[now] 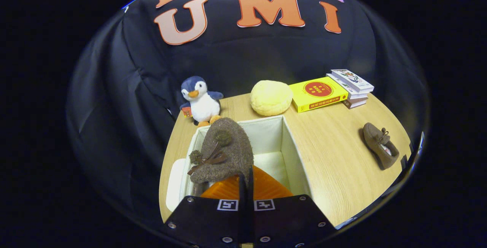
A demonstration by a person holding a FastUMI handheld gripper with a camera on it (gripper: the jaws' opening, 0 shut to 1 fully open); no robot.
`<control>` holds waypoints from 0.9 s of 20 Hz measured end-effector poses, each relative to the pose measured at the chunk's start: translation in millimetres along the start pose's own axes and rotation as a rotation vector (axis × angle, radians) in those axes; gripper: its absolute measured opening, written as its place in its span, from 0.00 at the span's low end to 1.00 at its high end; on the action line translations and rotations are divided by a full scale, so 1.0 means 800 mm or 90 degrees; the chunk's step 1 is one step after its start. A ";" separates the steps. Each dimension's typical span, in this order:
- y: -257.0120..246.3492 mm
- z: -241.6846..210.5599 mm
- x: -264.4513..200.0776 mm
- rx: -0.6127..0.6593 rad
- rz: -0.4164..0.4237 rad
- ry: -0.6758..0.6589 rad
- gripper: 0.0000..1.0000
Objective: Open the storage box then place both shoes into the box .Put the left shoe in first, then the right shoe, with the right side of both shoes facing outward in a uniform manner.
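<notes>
A: Claw (245, 181) — state?
B: Fingers together, clamped on the brown shoe (224, 151), probably by its heel rim; the contact was hard to see. Shoe hung toe-up over the open storage box (291, 153), ready for lowering.
A: The other shoe (380, 145)?
B: Well off to the right, on the table (335, 164), waiting its turn.

Even overhead light, sharp centre, fisheye bending at edges, rim perhaps slightly blurred
</notes>
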State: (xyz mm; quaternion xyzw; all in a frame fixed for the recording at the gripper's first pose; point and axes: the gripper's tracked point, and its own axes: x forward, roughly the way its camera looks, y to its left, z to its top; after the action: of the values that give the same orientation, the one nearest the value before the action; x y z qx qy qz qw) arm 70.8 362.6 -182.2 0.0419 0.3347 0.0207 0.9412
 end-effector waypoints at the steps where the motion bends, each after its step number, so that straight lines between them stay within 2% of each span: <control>1: 0.003 -0.008 0.008 0.002 -0.005 0.011 0.00; 13: 0.025 -0.068 0.067 -0.005 -0.048 0.099 0.04; 15: 0.034 -0.078 0.067 -0.006 -0.036 0.118 0.11; 18: 0.027 -0.081 0.063 -0.026 -0.046 0.116 0.33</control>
State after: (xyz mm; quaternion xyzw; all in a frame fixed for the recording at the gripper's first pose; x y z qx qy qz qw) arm 68.6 391.7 -261.7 0.0085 0.4196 -0.0022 0.9077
